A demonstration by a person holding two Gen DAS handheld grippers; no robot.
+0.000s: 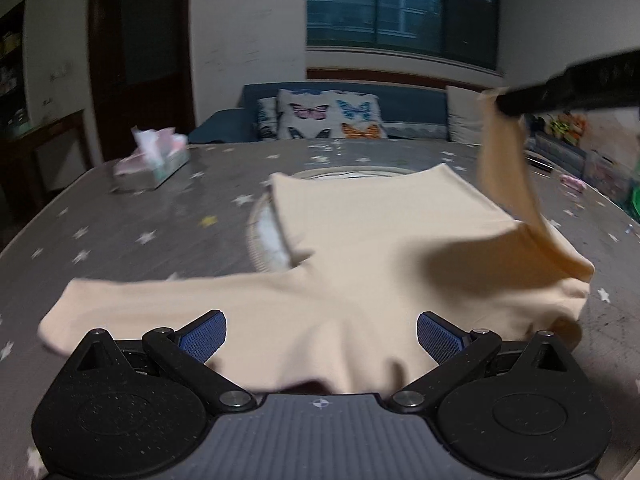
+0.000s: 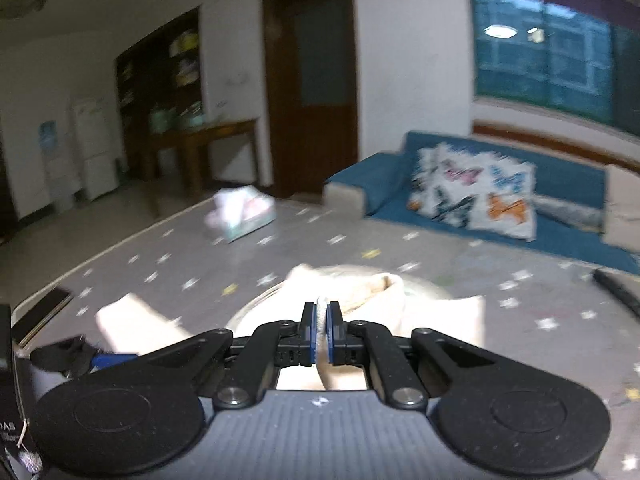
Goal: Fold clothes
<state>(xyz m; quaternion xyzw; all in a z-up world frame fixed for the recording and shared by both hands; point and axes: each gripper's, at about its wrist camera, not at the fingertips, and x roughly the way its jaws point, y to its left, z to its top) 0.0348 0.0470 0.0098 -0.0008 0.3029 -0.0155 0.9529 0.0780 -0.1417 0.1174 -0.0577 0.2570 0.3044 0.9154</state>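
Note:
A cream long-sleeved shirt (image 1: 360, 248) lies spread on the grey star-patterned table (image 1: 140, 232). One sleeve stretches out to the left. My left gripper (image 1: 320, 338) hovers over the shirt's near edge. It is open, with its blue pads (image 1: 204, 338) wide apart and cloth lying under the gap. My right gripper (image 1: 560, 88) is at the upper right and holds the other sleeve (image 1: 504, 168) lifted off the table. In the right wrist view the right gripper (image 2: 321, 322) is shut on a fold of cream fabric (image 2: 360, 288), and the left gripper's finger (image 2: 108, 358) shows at the lower left.
A tissue box (image 1: 154, 164) stands at the table's far left. A round white mat (image 1: 264, 240) lies partly under the shirt. A phone (image 2: 40, 316) rests near the table's left edge. A blue sofa with butterfly cushions (image 1: 328, 114) lies beyond the table.

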